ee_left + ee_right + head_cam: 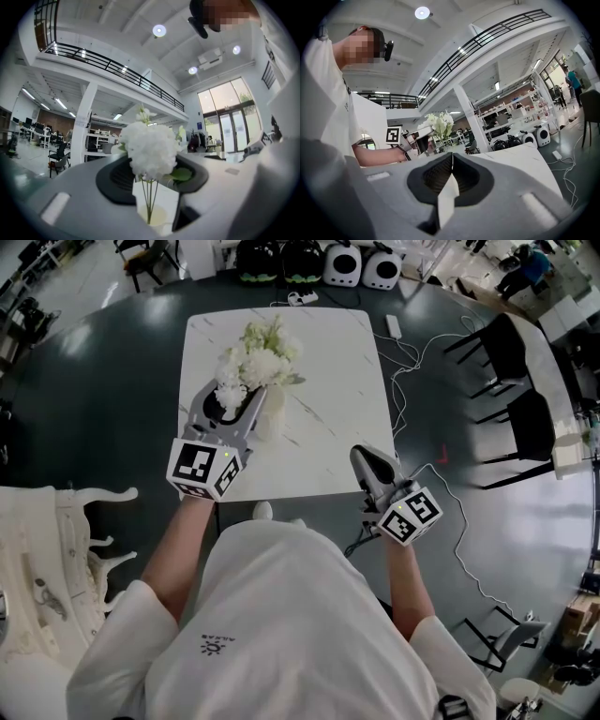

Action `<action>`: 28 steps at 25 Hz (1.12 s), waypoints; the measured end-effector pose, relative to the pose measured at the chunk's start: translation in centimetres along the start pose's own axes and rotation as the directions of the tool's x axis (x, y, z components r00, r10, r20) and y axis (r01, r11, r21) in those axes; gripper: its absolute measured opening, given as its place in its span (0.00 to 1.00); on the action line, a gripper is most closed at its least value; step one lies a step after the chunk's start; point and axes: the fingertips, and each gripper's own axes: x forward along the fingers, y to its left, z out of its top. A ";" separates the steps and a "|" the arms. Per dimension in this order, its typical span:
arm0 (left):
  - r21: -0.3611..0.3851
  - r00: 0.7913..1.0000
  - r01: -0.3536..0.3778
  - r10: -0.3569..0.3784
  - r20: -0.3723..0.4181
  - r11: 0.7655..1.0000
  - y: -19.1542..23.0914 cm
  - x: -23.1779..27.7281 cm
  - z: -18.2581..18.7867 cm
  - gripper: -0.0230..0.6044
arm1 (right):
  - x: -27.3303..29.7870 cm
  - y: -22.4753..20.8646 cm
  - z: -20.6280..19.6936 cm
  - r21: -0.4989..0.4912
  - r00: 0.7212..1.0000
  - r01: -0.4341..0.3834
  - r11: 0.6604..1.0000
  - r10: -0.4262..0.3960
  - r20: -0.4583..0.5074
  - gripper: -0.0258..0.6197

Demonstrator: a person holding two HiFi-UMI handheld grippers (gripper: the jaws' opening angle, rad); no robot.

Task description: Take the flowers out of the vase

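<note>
Black-and-white square markers (204,468) are carried on both tools (the print on the shirt (217,644) is too small to be read). The left tongs (234,396) are held partly apart, closed on the white flowers (149,147). Their stems run upright, heads uppermost, down to the vase (154,218) on the white desk (328,427). The right tongs (451,157) are shut together, empty, by the desk's near right corner.

A white marble counter (337,427) stands on the dark floor (94,409) beneath the left tongs (230,395). Black chairs (511,352) stand well right of the right tongs (361,457). Beyond the left tongs are a railed balcony (93,56), round ceiling lights (159,30) and tall glass doors (229,126).
</note>
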 end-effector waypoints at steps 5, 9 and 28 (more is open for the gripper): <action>0.009 0.999 -0.002 0.002 0.033 1.000 -0.1 -0.4 1.8 0.34 | 0.1 0.0 0.0 -0.003 1.000 -0.006 1.000 0.006 0.000 0.04; 0.010 0.998 -0.003 0.002 0.057 1.000 -0.4 -0.8 3.1 0.34 | -0.1 0.2 0.1 -0.007 1.000 -0.013 1.000 0.013 0.002 0.04; 0.006 0.985 -0.074 0.072 0.156 0.997 -1.1 -3.1 7.8 0.34 | -2.1 0.6 0.4 -0.007 0.999 -0.049 0.999 0.049 0.005 0.04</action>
